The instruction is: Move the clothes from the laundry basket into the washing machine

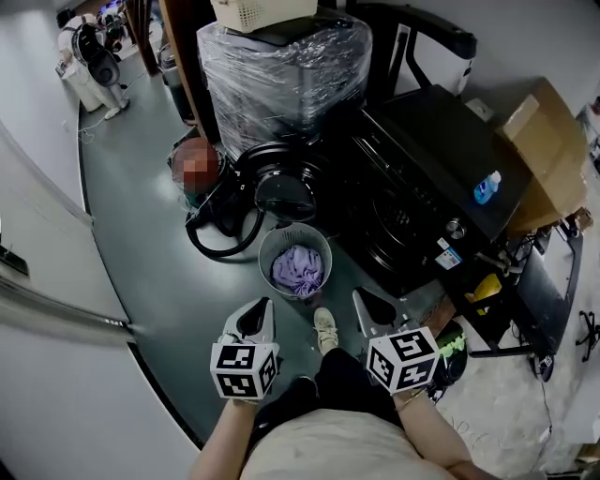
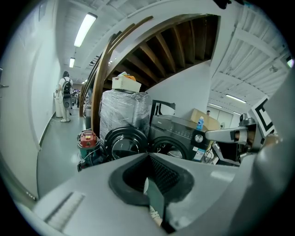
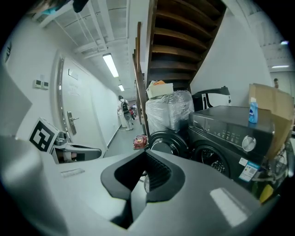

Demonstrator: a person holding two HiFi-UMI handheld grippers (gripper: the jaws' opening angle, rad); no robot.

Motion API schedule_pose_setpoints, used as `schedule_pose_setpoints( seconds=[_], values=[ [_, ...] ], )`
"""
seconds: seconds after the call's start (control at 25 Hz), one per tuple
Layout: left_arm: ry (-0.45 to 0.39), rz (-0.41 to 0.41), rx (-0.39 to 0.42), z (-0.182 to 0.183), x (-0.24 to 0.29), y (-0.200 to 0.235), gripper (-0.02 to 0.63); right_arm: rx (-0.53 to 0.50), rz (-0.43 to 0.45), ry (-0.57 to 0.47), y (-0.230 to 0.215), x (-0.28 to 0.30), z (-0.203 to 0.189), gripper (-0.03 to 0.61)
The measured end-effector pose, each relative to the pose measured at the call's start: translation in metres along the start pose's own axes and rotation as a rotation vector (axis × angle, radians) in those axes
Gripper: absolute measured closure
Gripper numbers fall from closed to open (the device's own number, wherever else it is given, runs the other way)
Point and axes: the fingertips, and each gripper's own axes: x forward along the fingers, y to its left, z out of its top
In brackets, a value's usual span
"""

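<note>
Fingers pressed together and empty, the left gripper (image 2: 148, 155) and the right gripper (image 3: 145, 151) hover side by side at the bottom of the head view. Each is held in one of the person's hands, and both are aimed toward the top of the frame. Just above them, near the frame's centre, the round grey laundry basket (image 1: 263, 251) stands on the grey-green floor (image 1: 141, 244) with a heap of lilac clothes (image 1: 298, 270) inside it. Both grippers are apart from the basket. The person's pale shoe (image 1: 325, 330) rests between the two grippers, just below the basket. To the right of the basket stands the black washing machine (image 1: 422, 159), its round door (image 1: 281, 187) swung open just above the basket. A blue bottle (image 1: 487, 187) stands on the machine's top, near a cardboard box (image 1: 544, 150) at the right edge. At top centre, beside the machine, an appliance wrapped in clear plastic film (image 1: 281, 66) carries a cream crate (image 1: 253, 11).
</note>
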Motion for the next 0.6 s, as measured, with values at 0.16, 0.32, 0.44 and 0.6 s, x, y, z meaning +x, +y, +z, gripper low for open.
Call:
schedule_pose_setpoints(
  seconds=[0.16, 0.32, 0.44, 0.6],
  values=[
    [0.018, 0.008, -0.011, 0.017, 0.044, 0.015, 0.613, 0.005, 0.039, 0.019, -0.023, 0.045, 0.015, 0.555],
    [0.050, 0.019, -0.028, 0.030, 0.089, 0.025, 0.613, -0.026, 0.086, 0.069, -0.049, 0.090, 0.028, 0.555],
    [0.057, 0.041, -0.055, 0.042, 0.122, 0.032, 0.613, -0.045, 0.118, 0.087, -0.072, 0.123, 0.043, 0.555],
    [0.081, 0.049, -0.054, 0.052, 0.163, 0.036, 0.613, -0.046, 0.151, 0.105, -0.098, 0.160, 0.060, 0.555]
  ],
)
